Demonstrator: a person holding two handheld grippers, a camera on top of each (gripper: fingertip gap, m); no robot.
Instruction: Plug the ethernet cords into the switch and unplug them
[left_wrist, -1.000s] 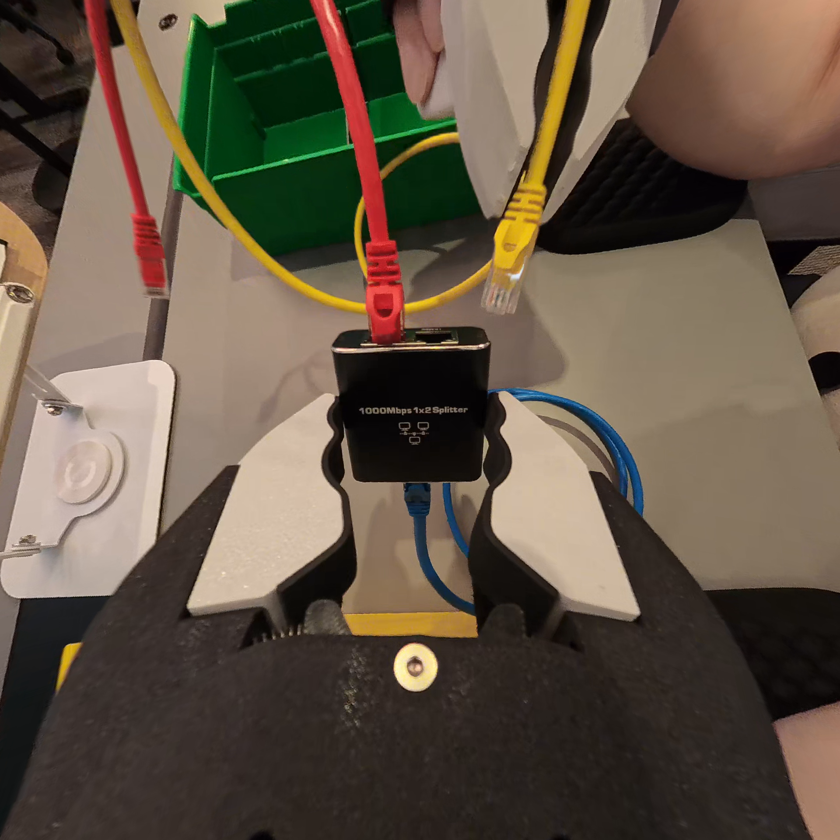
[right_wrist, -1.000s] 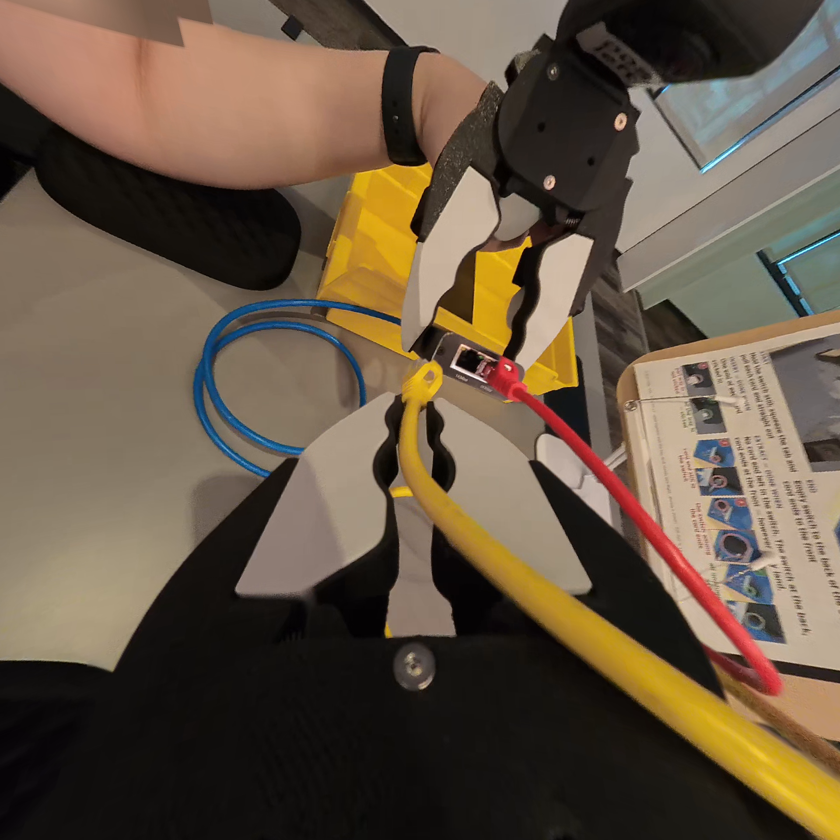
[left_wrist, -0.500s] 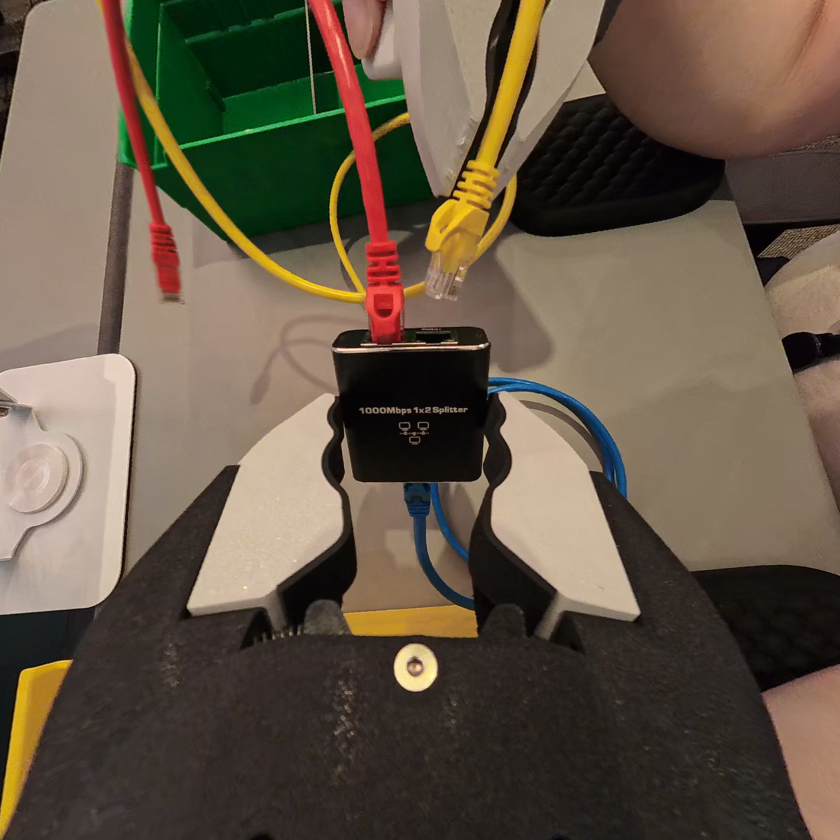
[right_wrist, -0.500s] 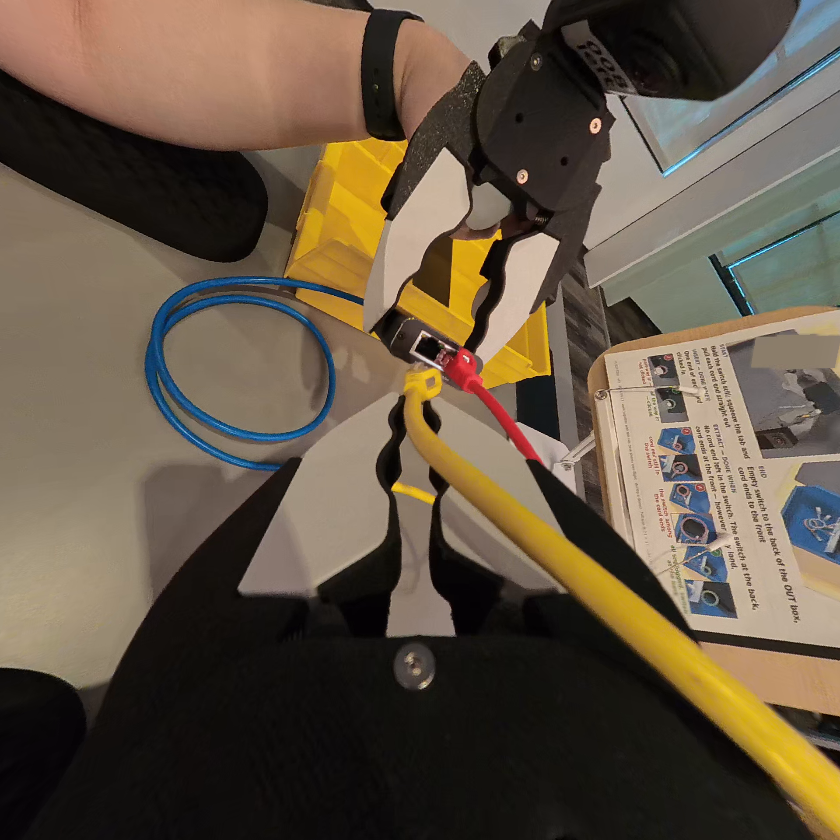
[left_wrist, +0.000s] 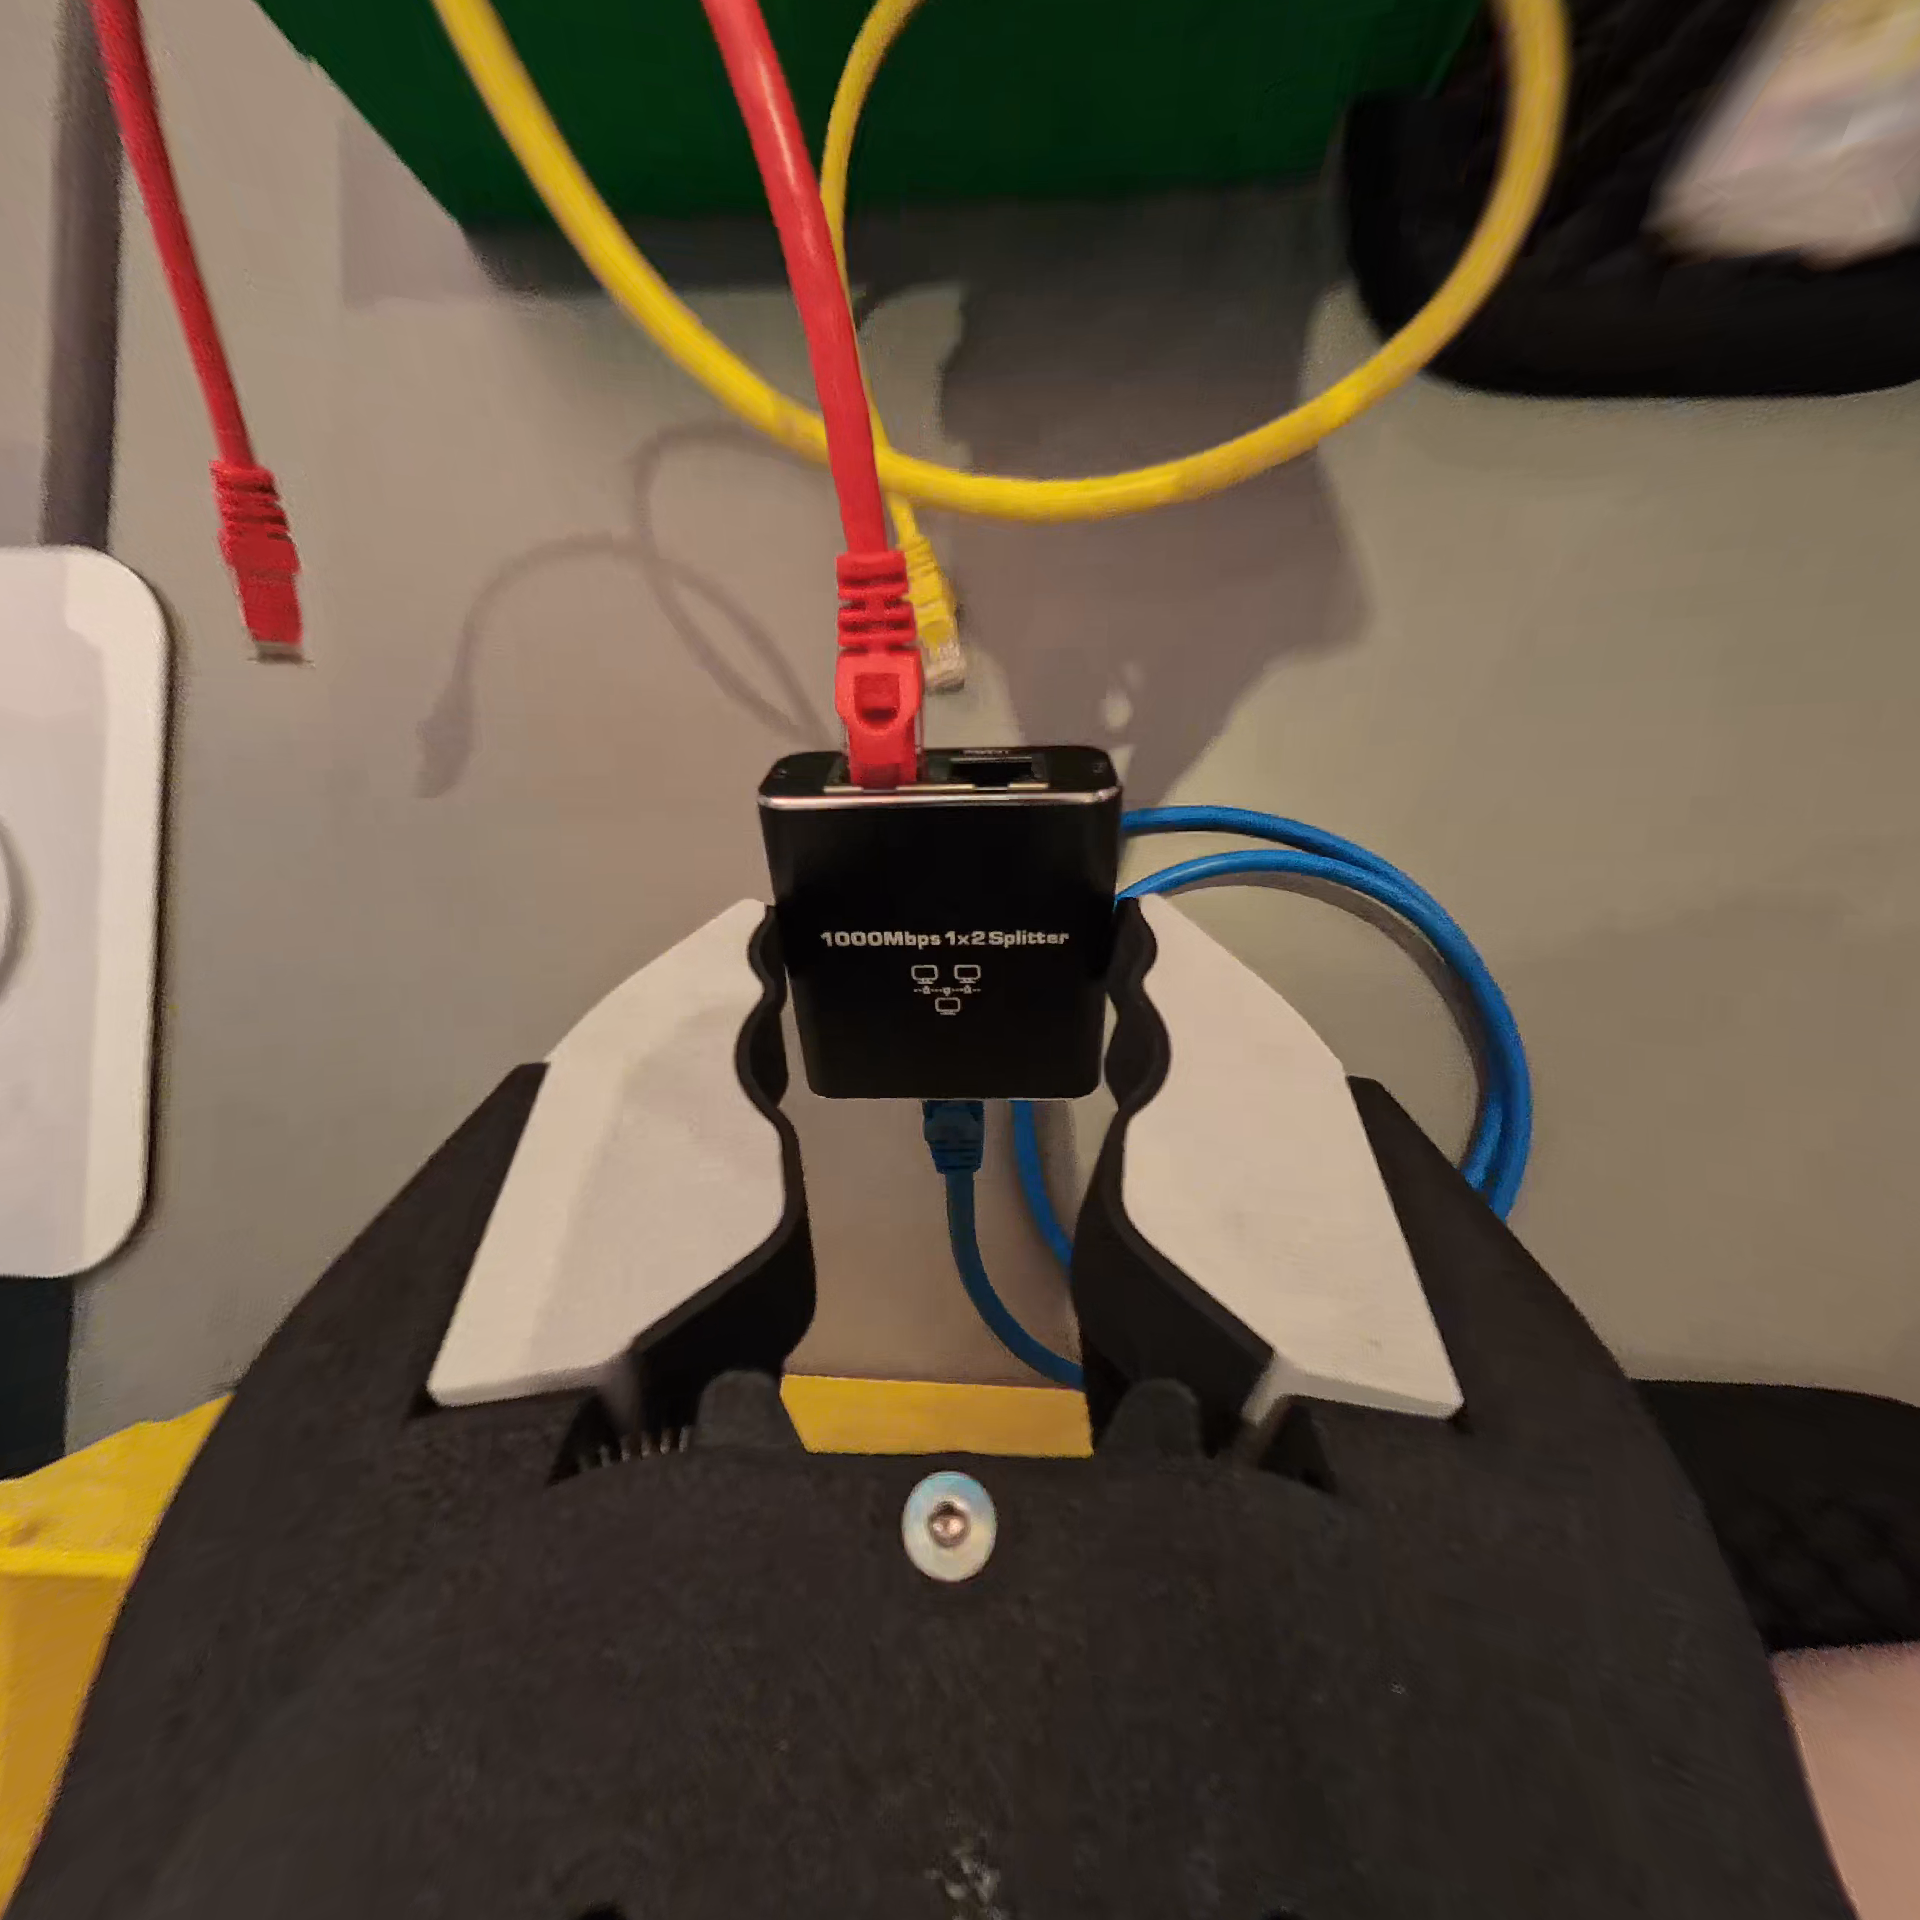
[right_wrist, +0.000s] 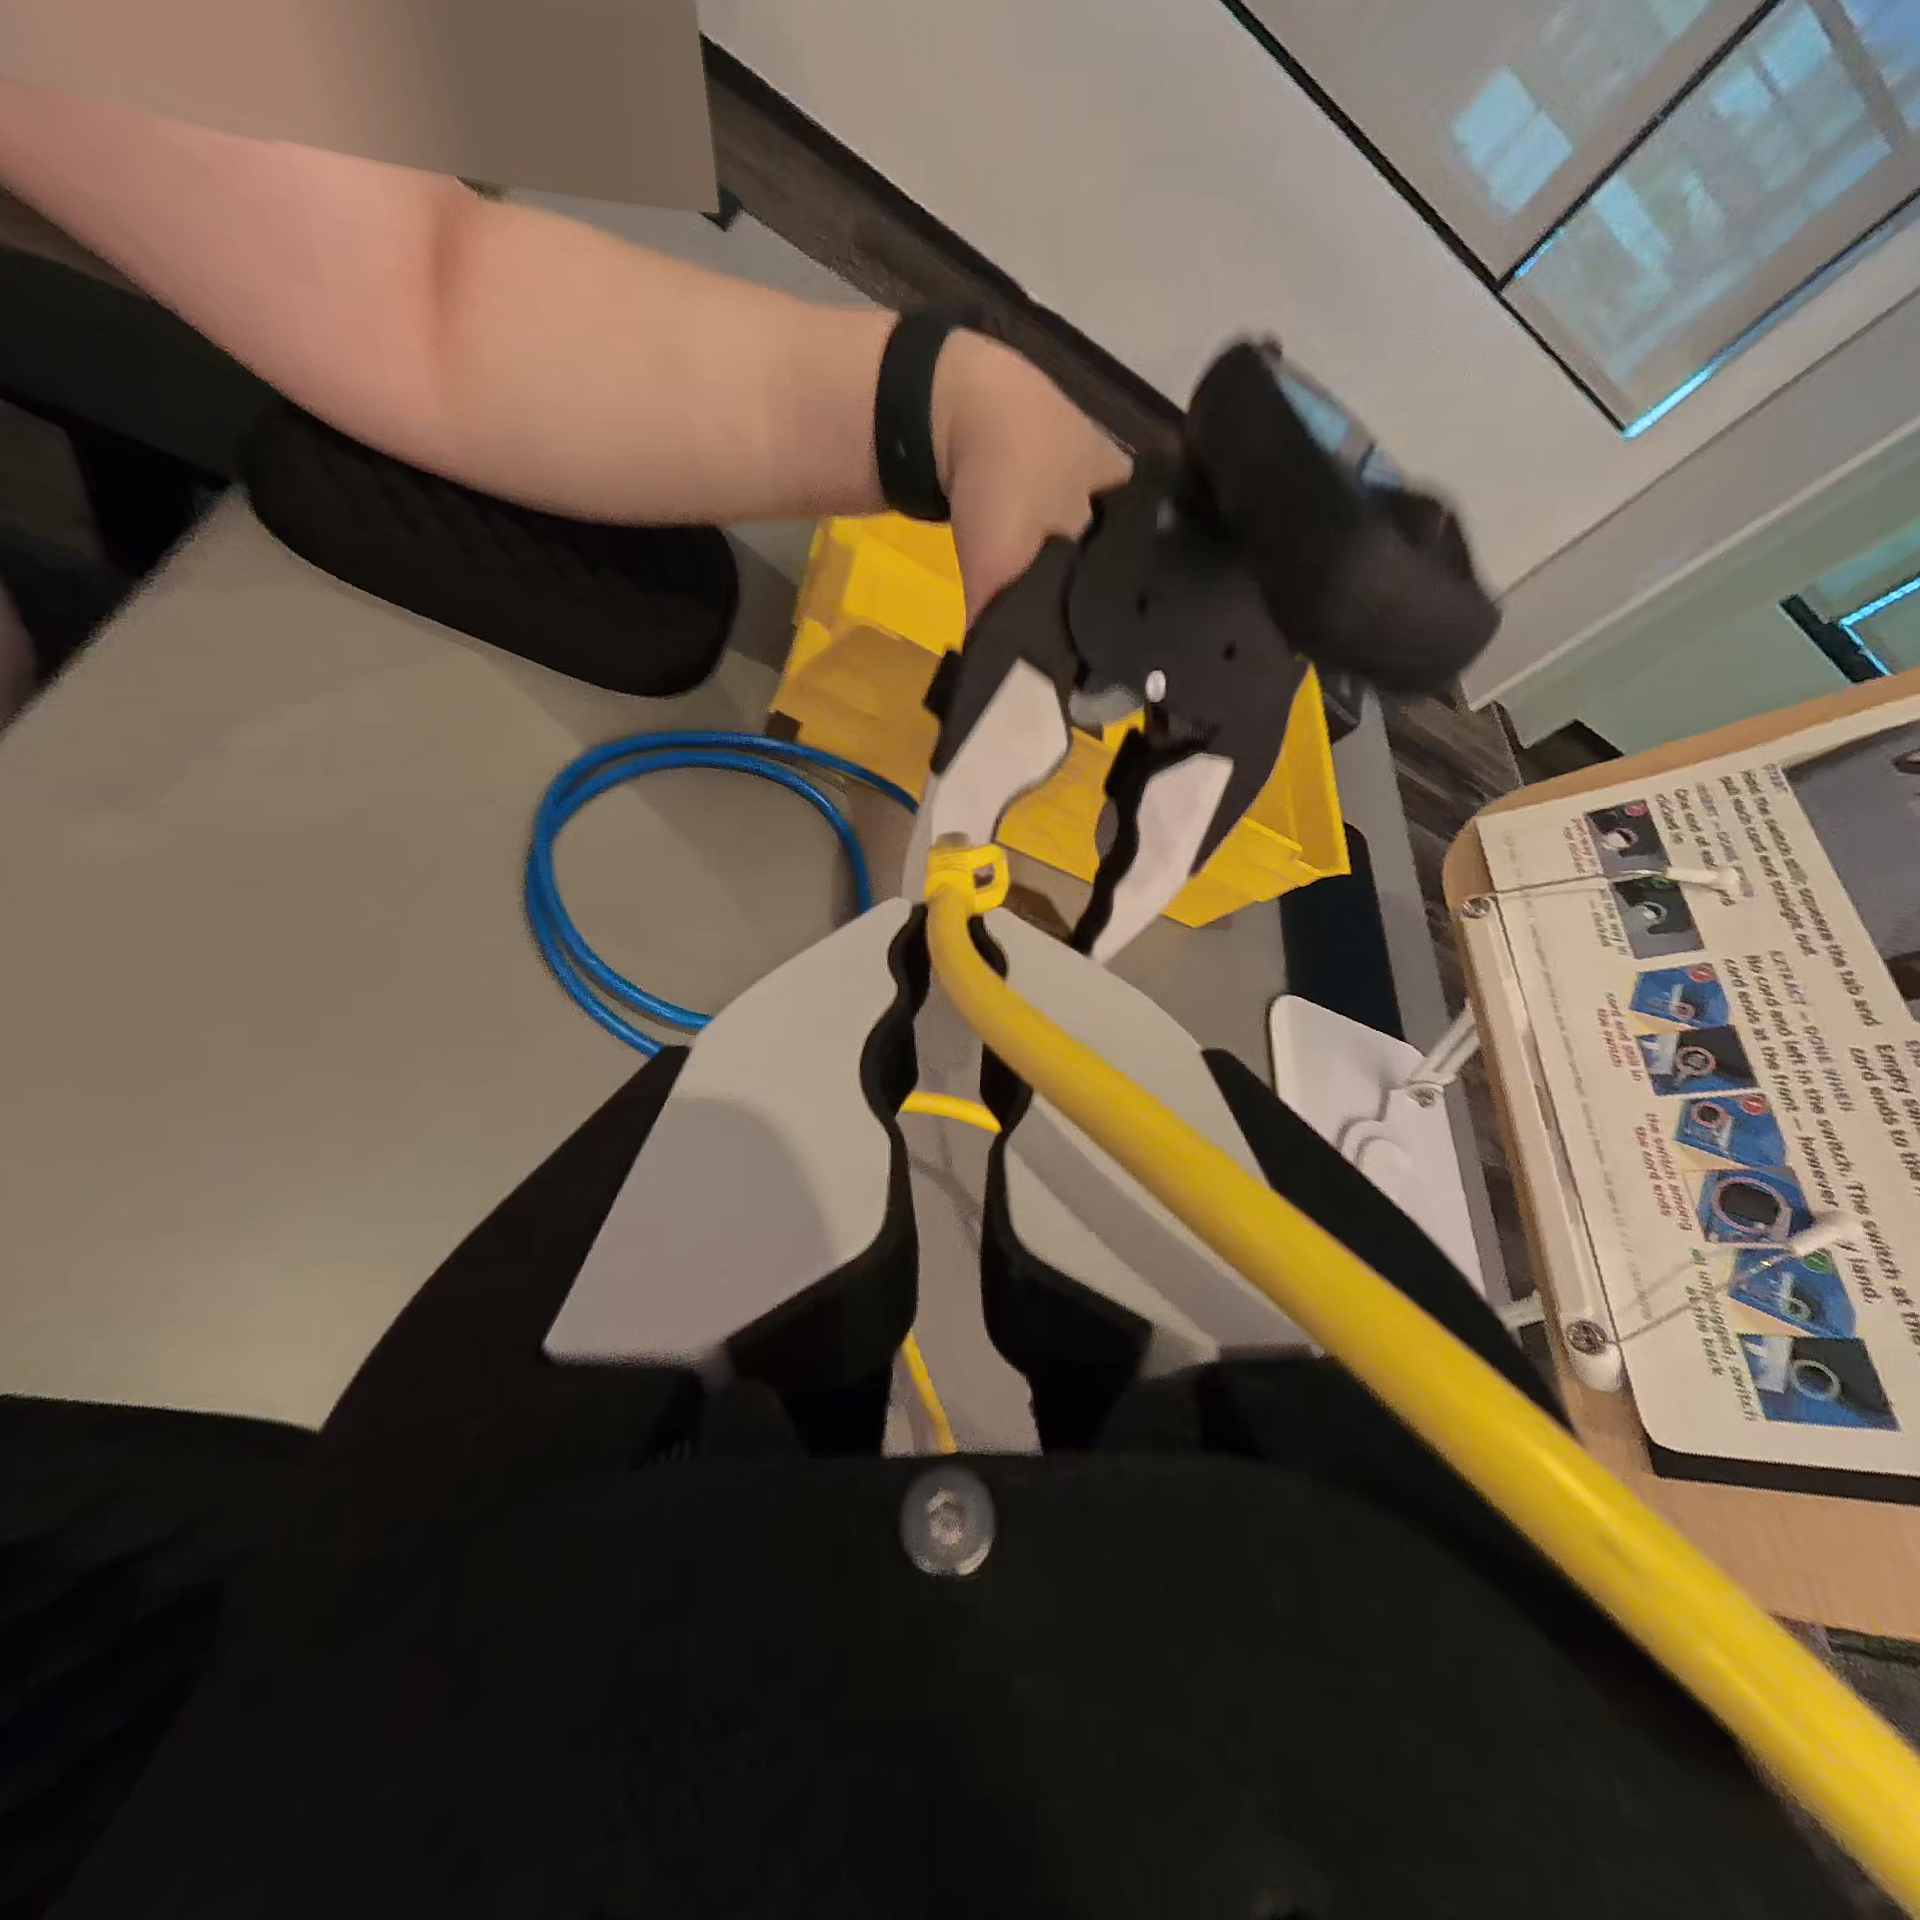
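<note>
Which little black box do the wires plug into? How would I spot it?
Look at the grey table in front of the green bin. The left gripper is squeezing a small black box by its sides. It is the only thing with a red cord plugged into its far end, an empty socket beside it, and a blue cord behind.

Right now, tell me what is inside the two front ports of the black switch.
On the switch, the left port holds the red plug. The right port is empty; its depth is too dark to see. A loose yellow plug lies behind, partly covered by the red one.
</note>
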